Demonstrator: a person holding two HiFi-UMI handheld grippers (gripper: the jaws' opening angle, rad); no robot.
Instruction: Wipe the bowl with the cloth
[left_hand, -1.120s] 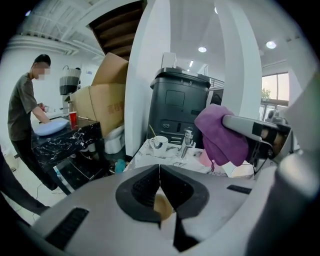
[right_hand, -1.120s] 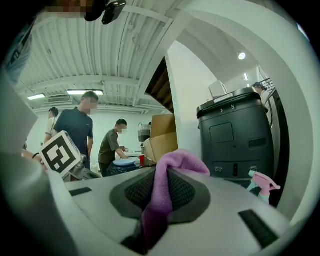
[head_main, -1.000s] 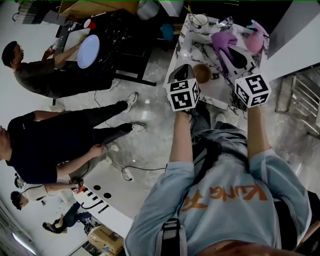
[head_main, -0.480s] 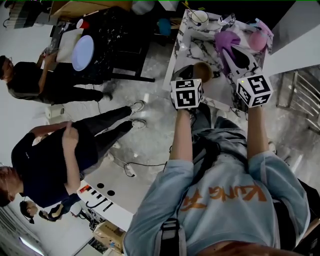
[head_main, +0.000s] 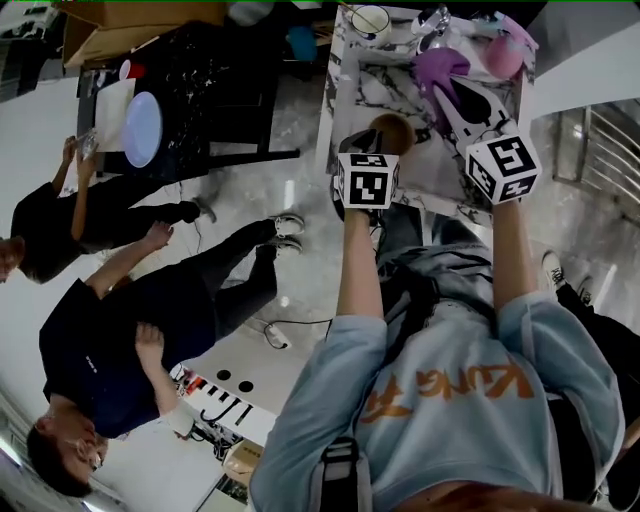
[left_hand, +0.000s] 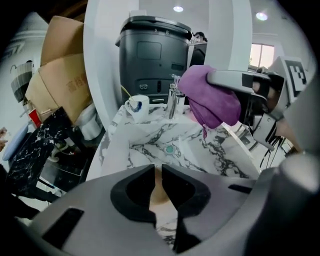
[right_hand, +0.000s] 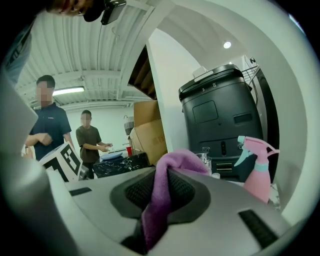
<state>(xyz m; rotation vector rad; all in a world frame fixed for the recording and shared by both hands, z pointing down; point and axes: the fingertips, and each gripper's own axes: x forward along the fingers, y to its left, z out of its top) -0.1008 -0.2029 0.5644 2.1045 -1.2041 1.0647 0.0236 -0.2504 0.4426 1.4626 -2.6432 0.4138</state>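
Note:
A brown wooden bowl sits at the near edge of the marble counter. My left gripper reaches it from the near side, tilted down. In the left gripper view its jaws are shut, with a tan sliver of the bowl pinched between them. My right gripper is to the right, shut on a purple cloth. The cloth hangs bunched between its pads in the right gripper view. The cloth also shows from the left gripper view, held above the counter.
On the counter are a white cup, a tap, a drain and a pink spray bottle. A dark bin-like unit stands behind. People stand at the left by a black table with a blue plate.
Both grippers have come down toward the counter, the left one tipping further down at the bowl. The people at the left have shifted, and the head view has swung.

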